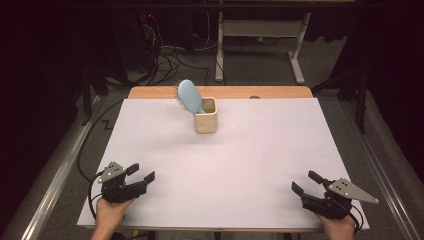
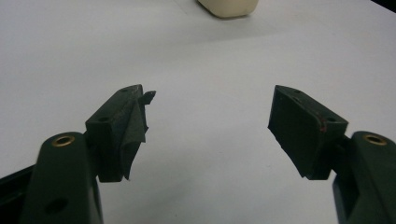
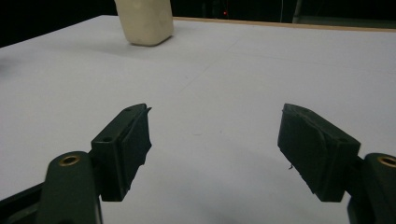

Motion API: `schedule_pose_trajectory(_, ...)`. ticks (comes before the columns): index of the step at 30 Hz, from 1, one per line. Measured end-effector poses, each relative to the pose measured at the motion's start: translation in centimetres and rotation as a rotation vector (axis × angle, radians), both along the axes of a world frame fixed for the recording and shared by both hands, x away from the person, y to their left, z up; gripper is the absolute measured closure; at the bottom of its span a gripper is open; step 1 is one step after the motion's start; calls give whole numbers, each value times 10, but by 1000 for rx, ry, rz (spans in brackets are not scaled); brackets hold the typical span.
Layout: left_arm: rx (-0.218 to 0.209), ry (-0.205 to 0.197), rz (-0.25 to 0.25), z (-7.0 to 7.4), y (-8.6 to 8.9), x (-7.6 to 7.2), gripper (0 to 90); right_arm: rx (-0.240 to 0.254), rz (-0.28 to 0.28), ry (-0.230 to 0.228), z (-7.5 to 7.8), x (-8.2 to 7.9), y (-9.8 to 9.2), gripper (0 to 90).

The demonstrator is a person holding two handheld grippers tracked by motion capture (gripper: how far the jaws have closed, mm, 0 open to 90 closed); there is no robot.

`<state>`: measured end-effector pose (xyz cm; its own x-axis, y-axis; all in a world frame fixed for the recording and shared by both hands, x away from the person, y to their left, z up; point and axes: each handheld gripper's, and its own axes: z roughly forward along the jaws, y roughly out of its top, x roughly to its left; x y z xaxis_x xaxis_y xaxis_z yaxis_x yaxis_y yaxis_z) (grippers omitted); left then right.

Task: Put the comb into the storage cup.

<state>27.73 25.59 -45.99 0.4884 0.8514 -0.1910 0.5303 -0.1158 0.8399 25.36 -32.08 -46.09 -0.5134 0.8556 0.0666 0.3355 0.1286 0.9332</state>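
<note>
Both claws parked at the near edge of the counter (image 1: 150, 150), one at each corner. Left claw (image 1: 141, 172) released, nothing between the jaws; its own view shows bare white sheet in the gap. Right claw (image 1: 306, 182) likewise released and empty.

Brush (image 1: 189, 96) stands handle-down in the cup (image 1: 205, 121), blue head leaning out to the left, above the rim. Cup sits toward the far edge, a little left of centre, well apart from both claws.

Judging by the layout, the brush is either just seated or about to be fetched. If fetching:
- Left claw is on the side the head leans to, so it looks the likelier one.
- Come in above the rim and take the neck below the head, not the bristles.
- Lift along the handle's lean; a straight-up pull may drag the cup or tip it.
- Right claw could steady the cup wall if it shifts.
</note>
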Motion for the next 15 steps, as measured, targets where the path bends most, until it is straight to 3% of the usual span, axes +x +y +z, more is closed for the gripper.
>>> schedule_pose_trajectory(15, -11, 11, 6, -6, 1, -3, 289, 0, -1, 0, 0, 0, 0, 258)
